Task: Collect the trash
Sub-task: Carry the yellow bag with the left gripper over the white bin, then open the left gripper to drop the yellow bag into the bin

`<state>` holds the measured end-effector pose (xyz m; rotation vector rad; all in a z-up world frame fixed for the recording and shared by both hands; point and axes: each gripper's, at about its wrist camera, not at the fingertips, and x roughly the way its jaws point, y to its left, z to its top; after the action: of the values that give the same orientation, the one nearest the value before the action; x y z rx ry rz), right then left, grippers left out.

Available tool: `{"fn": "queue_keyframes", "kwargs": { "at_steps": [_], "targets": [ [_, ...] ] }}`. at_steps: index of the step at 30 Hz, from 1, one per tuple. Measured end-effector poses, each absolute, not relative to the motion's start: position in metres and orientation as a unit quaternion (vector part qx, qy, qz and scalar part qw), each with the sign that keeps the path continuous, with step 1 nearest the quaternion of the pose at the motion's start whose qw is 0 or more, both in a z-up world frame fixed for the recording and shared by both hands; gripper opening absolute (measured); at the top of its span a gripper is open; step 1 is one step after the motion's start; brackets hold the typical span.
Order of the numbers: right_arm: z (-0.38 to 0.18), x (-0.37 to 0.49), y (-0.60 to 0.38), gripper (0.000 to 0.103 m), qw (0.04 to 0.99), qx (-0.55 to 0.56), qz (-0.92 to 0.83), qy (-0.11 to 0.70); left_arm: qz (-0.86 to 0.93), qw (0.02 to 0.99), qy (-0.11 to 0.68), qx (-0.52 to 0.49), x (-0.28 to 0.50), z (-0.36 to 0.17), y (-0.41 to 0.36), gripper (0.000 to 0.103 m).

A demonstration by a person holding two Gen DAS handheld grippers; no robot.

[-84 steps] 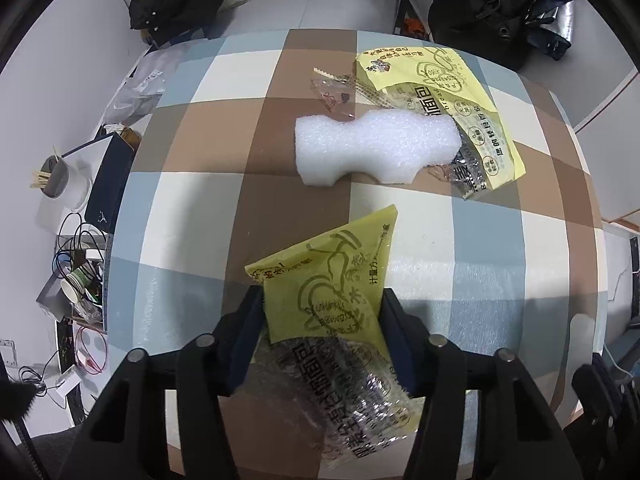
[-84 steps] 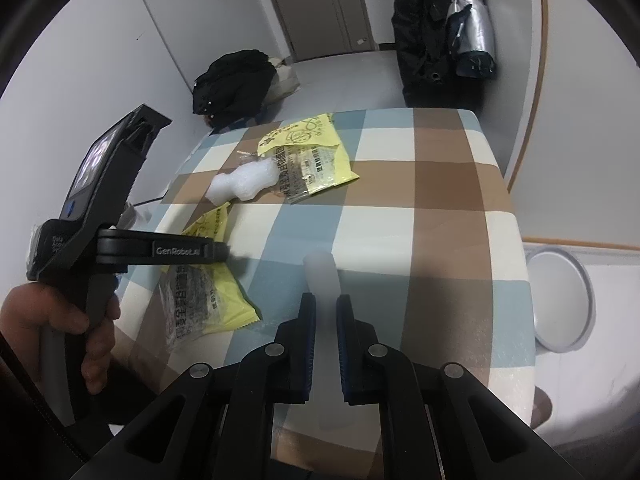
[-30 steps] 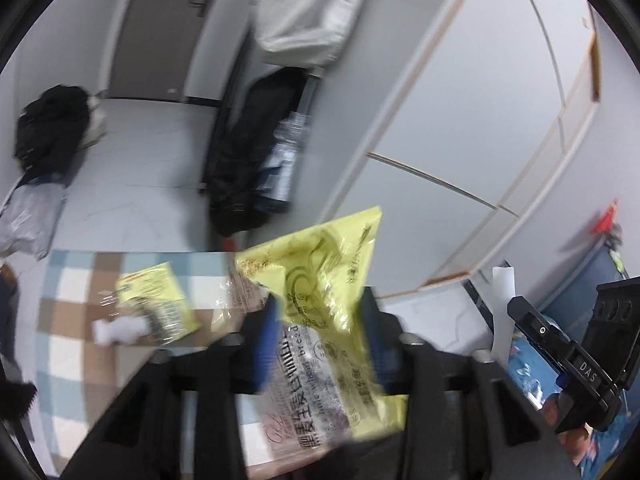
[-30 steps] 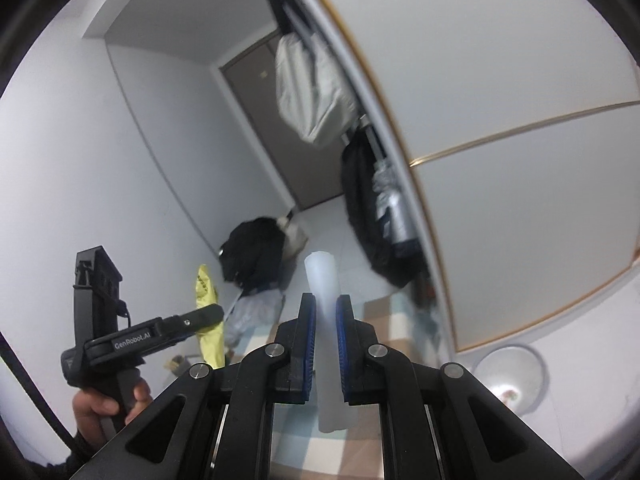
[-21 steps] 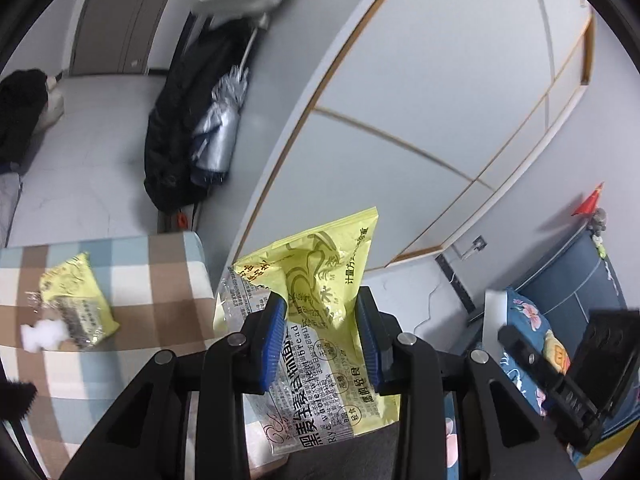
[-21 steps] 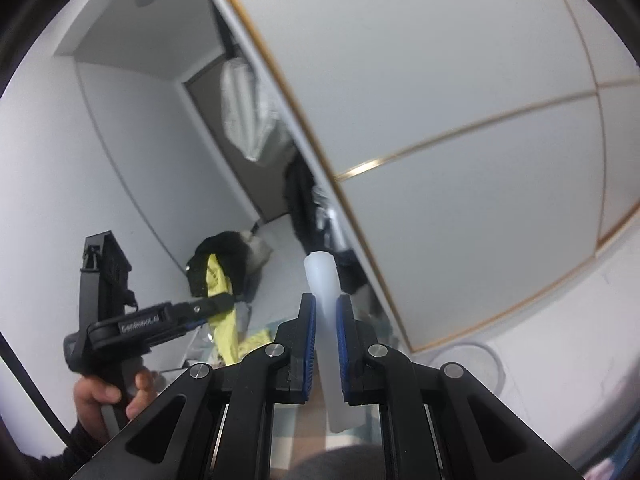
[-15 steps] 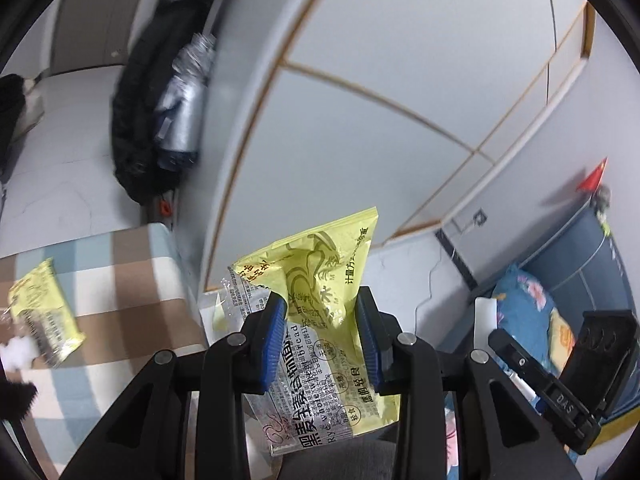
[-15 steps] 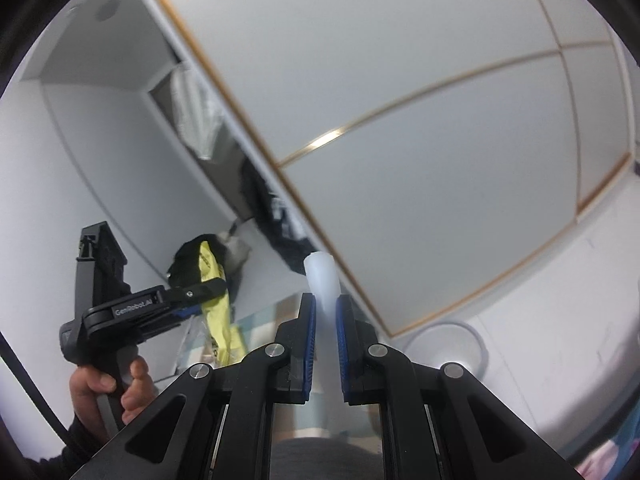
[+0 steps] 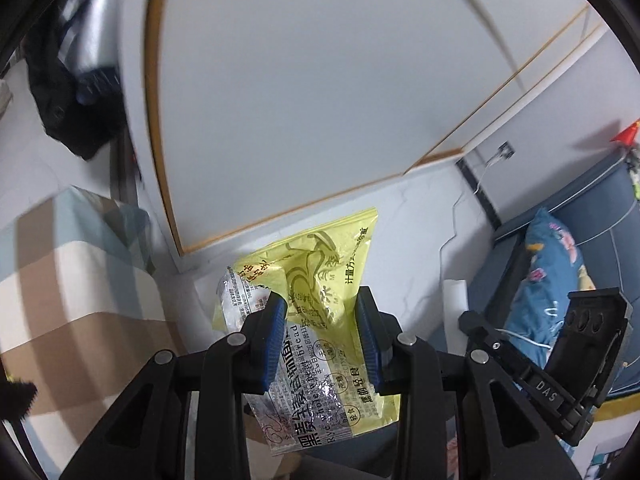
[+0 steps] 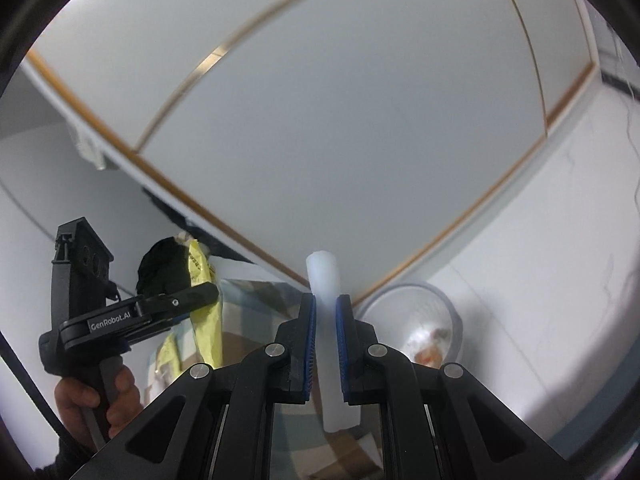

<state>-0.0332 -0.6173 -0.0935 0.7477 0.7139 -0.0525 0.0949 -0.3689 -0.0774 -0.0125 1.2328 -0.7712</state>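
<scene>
Two grippers, one item each: left gripper clamped on one yellow bread wrapper, top corner poking past the blue pads, lower end running back between the fingers; right gripper pinched tight on one white foam strip, standing upright between the pads, tip above them. One round bin below right, contents blurred, near edge cut off by the right fingers; checked table smeared; second yellow packet on it half hidden.

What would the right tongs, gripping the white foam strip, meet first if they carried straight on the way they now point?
Probably the white wall panel with the thin gold trim: the right tongs and their foam strip aim at it. The round bin sits lower right of that line. Depth is unclear.
</scene>
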Motion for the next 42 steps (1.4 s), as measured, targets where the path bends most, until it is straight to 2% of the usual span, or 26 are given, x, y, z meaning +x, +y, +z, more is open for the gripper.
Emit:
{"fn": "queue_keyframes", "kwargs": {
  "at_steps": [10,18,28,30,33,35,42],
  "targets": [
    [-0.2,0.007,-0.64,0.009,0.807,0.438,-0.031,0.396,-0.292,0.707,0.643,0.014,0.124,-0.153,-0.411,0.029],
    [-0.248,0.034,-0.638,0.009,0.78,0.467,-0.036,0.415,-0.266,0.689,0.673,0.033,0.134,-0.185,-0.423,0.029],
    [-0.255,0.032,-0.647,0.016,0.764,0.48,-0.043,0.428,-0.252,0.668,0.7,0.021,0.148,-0.203,-0.431,0.03],
    [-0.252,0.027,-0.652,0.022,0.764,0.478,-0.048,0.432,-0.251,0.664,0.703,0.024,0.149,-0.206,-0.435,0.031],
    [-0.246,0.016,-0.657,0.024,0.763,0.478,-0.052,0.431,-0.252,0.659,0.709,0.025,0.15,-0.211,-0.438,0.033],
    [-0.245,0.01,-0.659,0.024,0.762,0.479,-0.055,0.433,-0.249,0.656,0.712,0.026,0.149,-0.213,-0.441,0.042],
    [-0.223,-0.017,-0.662,0.028,0.771,0.471,-0.07,0.424,-0.244,0.657,0.713,0.033,0.144,-0.213,-0.445,0.05]
  ]
}}
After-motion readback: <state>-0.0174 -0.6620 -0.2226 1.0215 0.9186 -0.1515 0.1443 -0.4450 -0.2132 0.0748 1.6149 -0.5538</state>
